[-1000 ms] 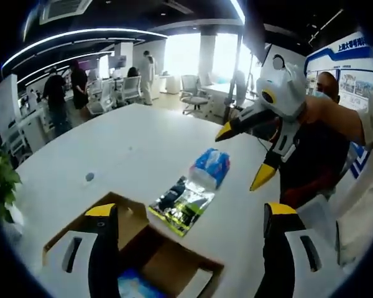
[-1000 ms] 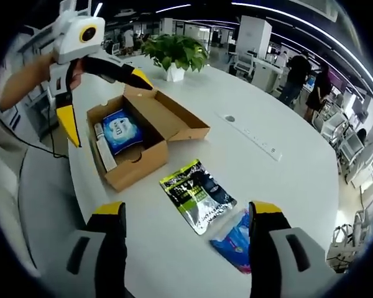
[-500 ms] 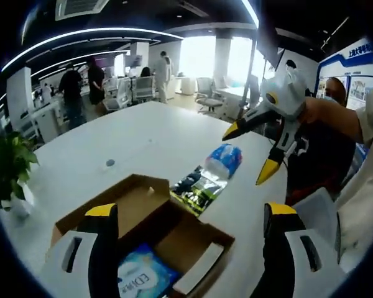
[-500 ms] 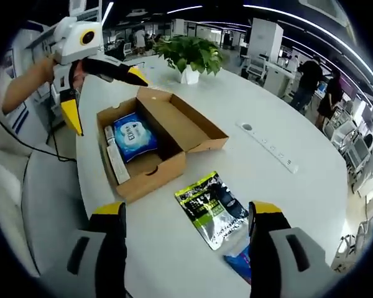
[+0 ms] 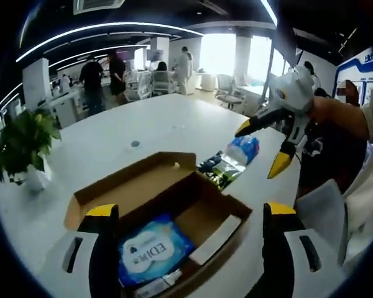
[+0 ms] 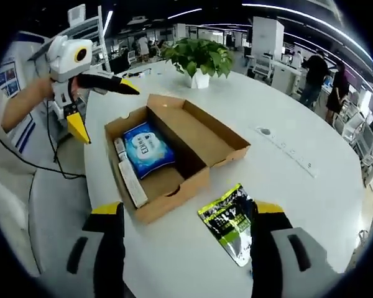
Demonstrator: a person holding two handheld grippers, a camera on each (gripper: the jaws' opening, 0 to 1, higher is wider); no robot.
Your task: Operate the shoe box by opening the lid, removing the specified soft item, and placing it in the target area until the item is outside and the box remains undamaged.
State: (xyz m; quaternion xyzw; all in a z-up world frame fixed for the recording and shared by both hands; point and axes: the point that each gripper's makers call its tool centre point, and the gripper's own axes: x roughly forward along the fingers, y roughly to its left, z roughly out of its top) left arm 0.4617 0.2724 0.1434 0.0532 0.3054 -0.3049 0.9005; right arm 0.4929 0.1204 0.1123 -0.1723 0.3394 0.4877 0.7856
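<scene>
in the open cardboard shoe box [image 6: 174, 155], a soft blue pack [image 6: 148, 149]; both tools spread.

The left gripper view looks down from close over the open shoe box [image 5: 174, 211] toward the right gripper [image 5: 261, 148]; the right gripper view faces back from farther off; both share the box [image 6: 174, 155] and table [image 6: 286, 186]

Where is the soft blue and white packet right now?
The soft blue and white packet lies inside the open brown cardboard shoe box, beside a long white item, in the right gripper view; the left gripper view shows it between that gripper's jaws.
</scene>
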